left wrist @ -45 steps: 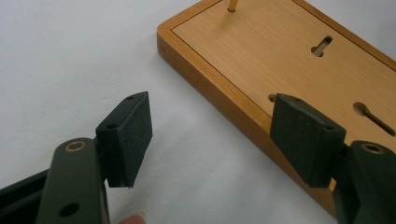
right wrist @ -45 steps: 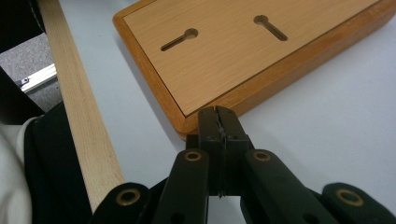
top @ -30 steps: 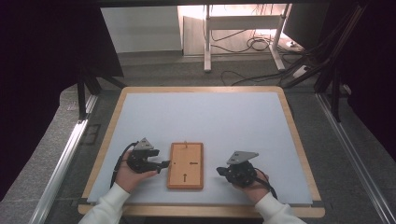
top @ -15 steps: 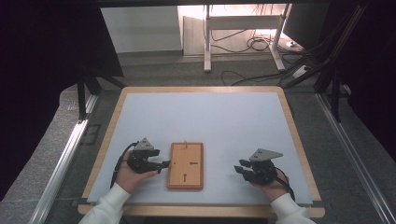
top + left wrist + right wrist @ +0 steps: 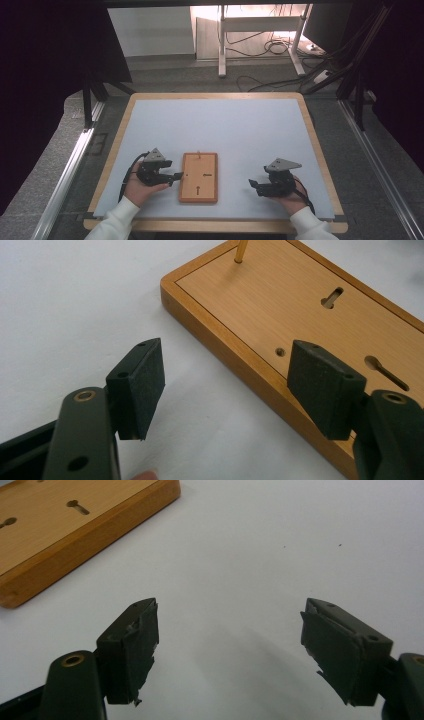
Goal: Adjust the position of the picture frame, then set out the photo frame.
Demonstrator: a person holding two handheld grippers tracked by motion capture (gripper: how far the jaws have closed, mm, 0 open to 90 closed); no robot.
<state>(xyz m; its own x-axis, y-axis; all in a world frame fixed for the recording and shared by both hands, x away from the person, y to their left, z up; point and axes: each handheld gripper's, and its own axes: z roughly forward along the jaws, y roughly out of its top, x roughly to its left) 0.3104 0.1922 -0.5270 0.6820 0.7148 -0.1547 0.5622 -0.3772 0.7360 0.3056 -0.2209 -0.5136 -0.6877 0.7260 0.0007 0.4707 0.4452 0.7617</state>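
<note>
A flat wooden board (image 5: 199, 177) with keyhole slots and a small brass peg (image 5: 241, 251) lies face up on the white mat near the table's front. My left gripper (image 5: 176, 176) is open at the board's left long edge (image 5: 235, 360), one jaw over the mat, the other over the wood, nothing held. My right gripper (image 5: 254, 185) is open over bare mat, well to the right of the board (image 5: 75, 527), and holds nothing.
The white mat (image 5: 225, 130) sits in a wooden table frame (image 5: 120, 145). Metal rails (image 5: 70, 170) run along both sides of the table. Beyond the far edge stand a desk leg (image 5: 221, 45) and loose cables (image 5: 260, 50) on the floor.
My right gripper has moved right, away from the board's right edge, over open mat. The left gripper and the board have stayed put.
</note>
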